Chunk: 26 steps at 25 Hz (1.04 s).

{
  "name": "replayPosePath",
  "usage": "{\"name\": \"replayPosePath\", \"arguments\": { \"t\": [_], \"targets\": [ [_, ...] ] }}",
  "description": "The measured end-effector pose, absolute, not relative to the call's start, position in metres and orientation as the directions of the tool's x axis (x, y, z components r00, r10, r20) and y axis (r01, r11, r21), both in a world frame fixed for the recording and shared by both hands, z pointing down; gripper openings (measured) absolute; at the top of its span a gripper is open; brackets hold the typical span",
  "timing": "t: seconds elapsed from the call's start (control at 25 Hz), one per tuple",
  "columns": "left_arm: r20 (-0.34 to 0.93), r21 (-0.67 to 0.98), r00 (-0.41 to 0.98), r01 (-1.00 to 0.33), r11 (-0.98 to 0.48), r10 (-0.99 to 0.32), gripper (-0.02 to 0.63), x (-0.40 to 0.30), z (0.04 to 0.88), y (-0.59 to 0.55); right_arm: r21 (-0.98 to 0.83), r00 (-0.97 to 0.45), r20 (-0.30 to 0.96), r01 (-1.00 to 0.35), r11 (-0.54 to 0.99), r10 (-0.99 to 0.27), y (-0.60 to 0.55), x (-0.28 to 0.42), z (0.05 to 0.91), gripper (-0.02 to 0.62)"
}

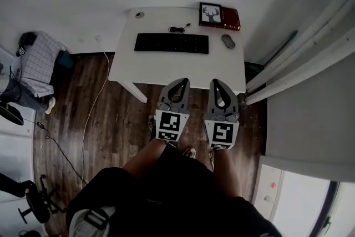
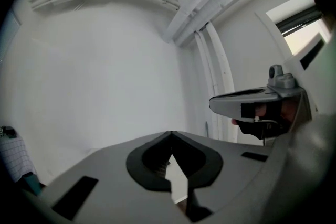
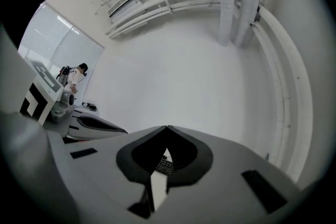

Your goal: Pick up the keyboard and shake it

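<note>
Wooden flooring is showing around a white bench (image 1: 166,69), where the keyboard (image 1: 172,43) is lying flat at mid-bench, apart from both grippers. It is looking long, stiff, light and smooth, so gripping its left and right ends seems safest. Hovering over the near edge, the left gripper (image 1: 179,81) and right gripper (image 1: 217,81) are keeping their fingers (image 1: 172,92) pressed together, holding nothing.

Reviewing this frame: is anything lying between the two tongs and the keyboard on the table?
Nothing visible. Only bare white table lies between the left tongs, the right tongs and the keyboard. The mouse sits to the keyboard's right and the cable behind it, both off the path. Both tongs are shut and empty.
</note>
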State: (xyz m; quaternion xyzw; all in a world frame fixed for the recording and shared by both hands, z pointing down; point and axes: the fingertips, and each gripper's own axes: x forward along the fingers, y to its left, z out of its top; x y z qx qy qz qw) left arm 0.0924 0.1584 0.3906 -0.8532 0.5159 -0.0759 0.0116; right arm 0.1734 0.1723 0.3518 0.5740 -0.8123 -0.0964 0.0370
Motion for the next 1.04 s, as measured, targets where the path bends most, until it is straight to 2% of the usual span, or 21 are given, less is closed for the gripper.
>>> {"name": "replayPosePath", "arguments": {
  "t": [1.04],
  "targets": [
    [0.119, -0.113, 0.468, -0.87, -0.481, -0.875, 0.002, 0.093, 0.372, 0.158, 0.188, -0.35, -0.029, -0.922, 0.338, -0.936, 0.169, 0.171, 0.347, 0.021]
  ]
}}
